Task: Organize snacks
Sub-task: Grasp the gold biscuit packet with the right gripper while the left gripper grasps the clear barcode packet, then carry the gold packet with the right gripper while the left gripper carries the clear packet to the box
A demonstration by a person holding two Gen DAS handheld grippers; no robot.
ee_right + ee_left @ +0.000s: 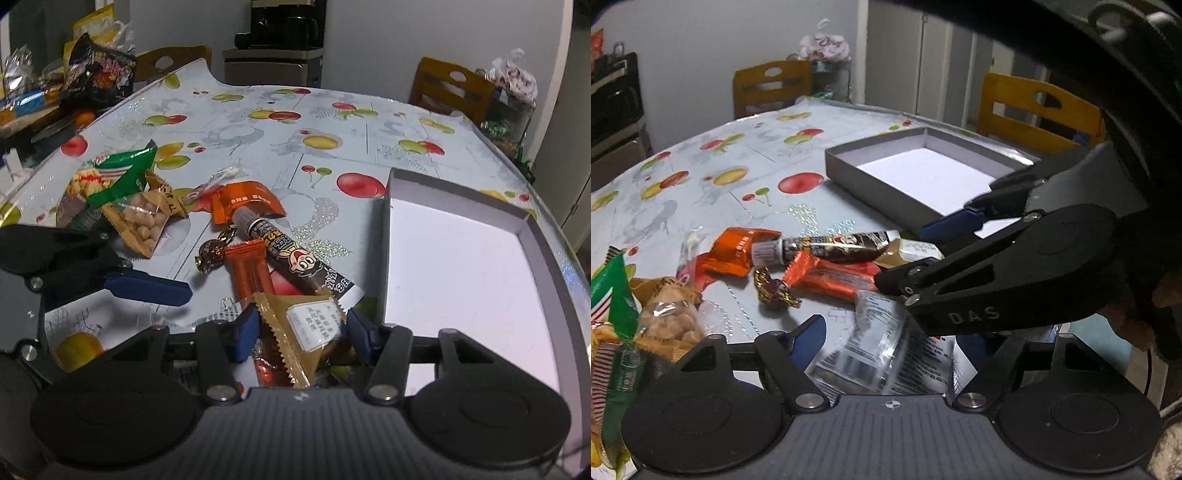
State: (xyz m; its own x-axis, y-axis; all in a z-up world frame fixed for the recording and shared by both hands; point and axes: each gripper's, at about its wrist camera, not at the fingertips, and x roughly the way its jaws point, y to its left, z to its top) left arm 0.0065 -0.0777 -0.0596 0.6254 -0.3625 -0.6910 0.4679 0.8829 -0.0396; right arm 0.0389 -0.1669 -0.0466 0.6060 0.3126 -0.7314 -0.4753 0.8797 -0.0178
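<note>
Snacks lie in a pile on the fruit-print tablecloth: a gold-brown sachet, a dark cartoon tube, an orange-red bar, an orange wrapper, a foil candy, a peanut bag and a green packet. An empty grey box sits to the right. My right gripper is open with its blue pads either side of the gold-brown sachet. My left gripper is open over a clear printed packet. The right gripper shows in the left wrist view, at the sachet.
Wooden chairs stand around the table. A side shelf at the left holds more bags. A yellow round item lies near the table's front edge. A dark appliance stands at the back wall.
</note>
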